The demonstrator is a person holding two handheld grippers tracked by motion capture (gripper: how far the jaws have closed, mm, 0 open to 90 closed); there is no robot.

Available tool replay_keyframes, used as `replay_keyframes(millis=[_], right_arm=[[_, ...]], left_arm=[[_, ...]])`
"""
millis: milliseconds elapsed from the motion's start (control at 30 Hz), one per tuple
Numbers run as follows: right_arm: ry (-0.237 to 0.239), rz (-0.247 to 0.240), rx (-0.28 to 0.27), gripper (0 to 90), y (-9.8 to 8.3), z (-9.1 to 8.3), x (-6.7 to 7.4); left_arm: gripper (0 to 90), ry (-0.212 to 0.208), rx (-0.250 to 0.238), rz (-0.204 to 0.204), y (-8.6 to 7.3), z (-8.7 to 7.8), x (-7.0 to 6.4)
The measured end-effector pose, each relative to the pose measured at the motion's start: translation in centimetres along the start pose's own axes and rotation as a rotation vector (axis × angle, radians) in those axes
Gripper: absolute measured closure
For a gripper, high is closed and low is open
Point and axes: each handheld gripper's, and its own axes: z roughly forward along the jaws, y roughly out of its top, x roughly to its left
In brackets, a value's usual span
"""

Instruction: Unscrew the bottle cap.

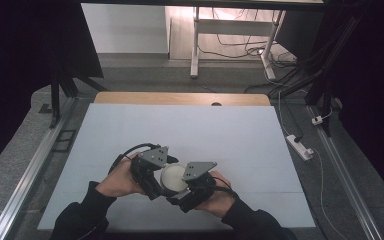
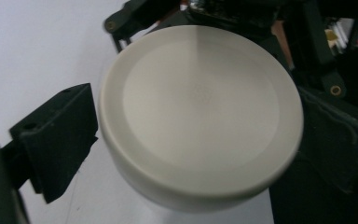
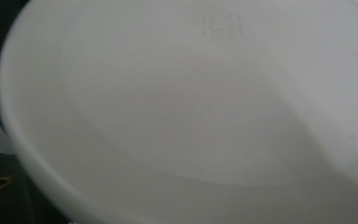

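Near the front edge of the white table (image 1: 180,125), you held a round white lid (image 1: 172,177) between your two grippers. Your left gripper (image 1: 156,176) had its jaws spread wide, one at each side of the lid's rim; contact could not be confirmed. Your right gripper (image 1: 192,187) pressed close against the lid; its jaw opening could not be told.

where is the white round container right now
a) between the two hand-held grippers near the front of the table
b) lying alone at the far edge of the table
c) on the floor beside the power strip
a: in the high view the white round container sits between the left hand-held gripper and the right hand-held gripper, near the front of the table.
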Motion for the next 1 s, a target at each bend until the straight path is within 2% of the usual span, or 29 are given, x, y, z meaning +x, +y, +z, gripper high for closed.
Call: replay_keyframes(millis=[100,233,267,367,600,667,700,733,800,867,967,1000], right_arm=[[0.008,-0.010,-0.002,6.6,0.1,0.0,0.1],[-0.007,-0.008,0.004,6.6,0.0,0.0,0.1],[-0.015,-0.005,0.007,6.6,0.0,0.0,0.0],[-0.035,0.009,0.018,6.6,0.0,0.1,-0.1],[-0.104,0.055,0.031,6.6,-0.2,0.0,-0.8],[-0.122,0.070,0.029,6.6,-0.3,0.0,-1.0],[-0.122,0.070,0.029,6.6,-0.3,0.0,-1.0],[-0.138,0.075,0.033,6.6,-0.3,-0.1,-1.1],[-0.153,0.096,0.034,6.6,-0.4,-0.1,-1.3],[-0.160,0.100,0.033,6.6,-0.4,-0.1,-1.3],[-0.161,0.113,0.031,6.6,-0.5,-0.2,-1.5],[-0.158,0.112,0.030,6.6,-0.5,-0.2,-1.6]], left_arm=[[7.0,-0.016,-0.011,0.019,0.0,0.1,-0.2],[7.5,0.010,-0.015,0.024,0.0,0.2,-0.3],[7.5,0.023,-0.016,0.003,0.0,0.3,-0.2],[7.5,0.044,-0.013,-0.013,0.0,0.6,-0.1],[7.7,0.122,-0.019,-0.109,0.3,1.2,0.1],[7.7,0.168,-0.017,-0.151,0.7,1.5,-0.1],[7.8,0.168,-0.017,-0.151,0.7,1.5,-0.1],[7.8,0.200,-0.012,-0.173,0.9,1.7,-0.2],[7.8,0.231,-0.012,-0.189,1.1,1.8,-0.3],[7.8,0.242,-0.017,-0.196,1.1,1.9,-0.4],[7.7,0.242,-0.028,-0.201,1.1,2.1,-0.3],[7.4,0.227,-0.043,-0.183,0.9,2.1,-0.1]])
